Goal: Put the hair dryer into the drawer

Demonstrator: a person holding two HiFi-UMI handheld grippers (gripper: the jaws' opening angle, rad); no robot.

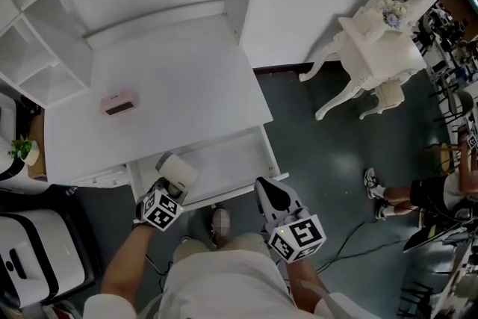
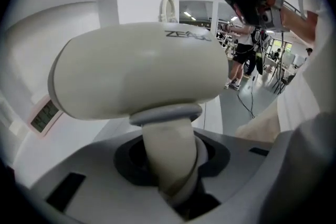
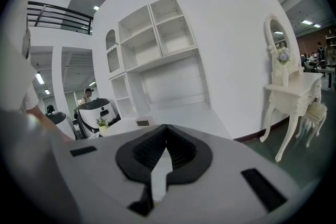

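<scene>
Left gripper (image 1: 169, 192): partly closed and clamped on the handle of the hair dryer (image 1: 179, 171). The left gripper view shows the handle running straight down between the jaws, which press on both its sides.
Hair dryer: cream-coloured and carried in the air over the front-left corner of the drawer (image 1: 233, 160). It does not appear to be resting in the drawer yet.
Long axis: the barrel lies crosswise above the jaws, at right angles to the handle.
Drawer: pulled open below the front edge of the white desk (image 1: 172, 93). Its tray looks bare and stretches rightward from the dryer, between the two grippers.
Deciding relation: the open tray lies just under and slightly to the right of the left gripper. By my reading the dryer needs only to go down, with the barrel turned along the drawer's length so it can lie flat.
Nearer hand: the left, which already has the load.
Right gripper (image 1: 270, 192): jaws drawn together with nothing between them, at the drawer's front-right corner. Whether it touches the drawer front cannot be told.
</scene>
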